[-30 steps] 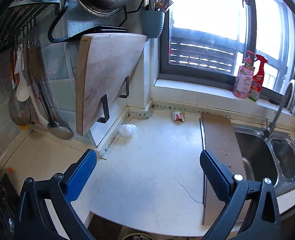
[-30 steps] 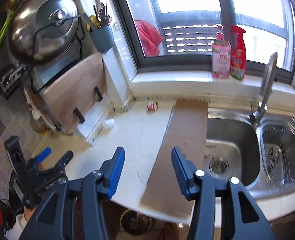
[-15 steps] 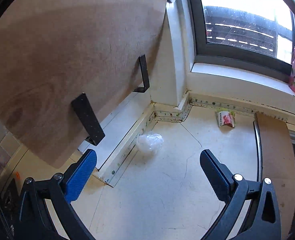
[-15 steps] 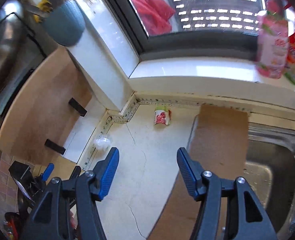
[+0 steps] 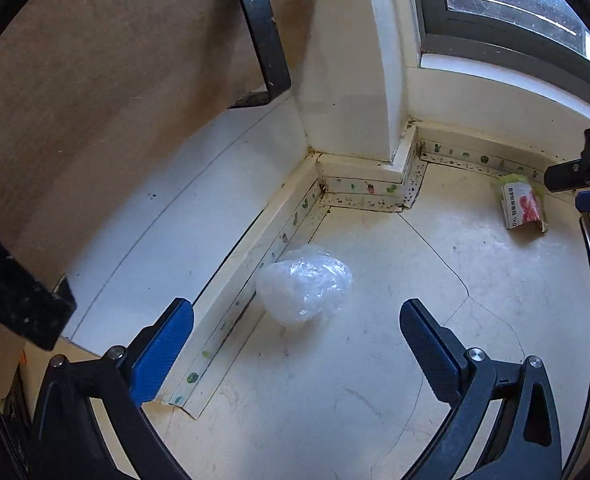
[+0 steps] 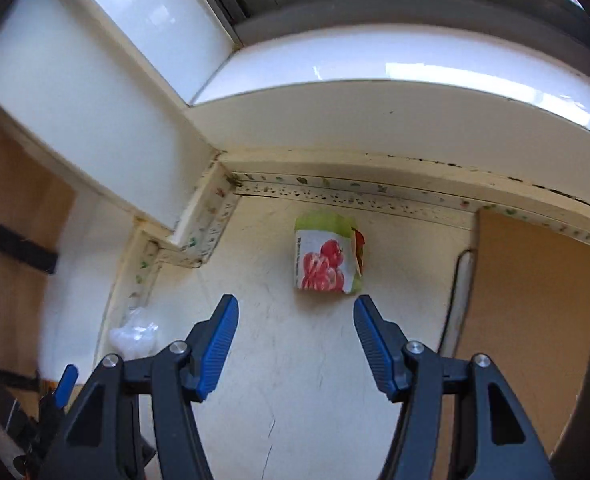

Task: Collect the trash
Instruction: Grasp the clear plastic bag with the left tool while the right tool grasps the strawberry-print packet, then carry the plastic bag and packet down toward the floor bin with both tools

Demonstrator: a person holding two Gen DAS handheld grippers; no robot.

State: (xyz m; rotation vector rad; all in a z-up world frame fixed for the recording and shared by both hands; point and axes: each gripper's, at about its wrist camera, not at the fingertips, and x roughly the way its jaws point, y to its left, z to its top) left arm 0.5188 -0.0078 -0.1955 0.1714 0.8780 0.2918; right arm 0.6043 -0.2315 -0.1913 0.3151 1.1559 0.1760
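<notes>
1. Left tongs, black arms with blue pads, are spread wide apart and holding nothing. They hang just short of a crumpled clear plastic bag wad, which sits in the gap ahead of the tips.
2. That plastic wad lies on the cream, cracked stone surface, right up against the patterned sealing strip along the raised white ledge.
3. Right tongs, same blue pads, are also wide apart and empty. They point at a small squashed carton with a green top and red fruit print, which is just beyond the tips and not touched.
4. The carton lies on its side on the surface near the back wall, below the white window sill. From the left wrist view it shows far off to the right, well apart from the plastic wad.
5. A tan wooden board lies flat to the right of the carton.
6. A big wooden cutting board leans in black brackets above the ledge on the left.
</notes>
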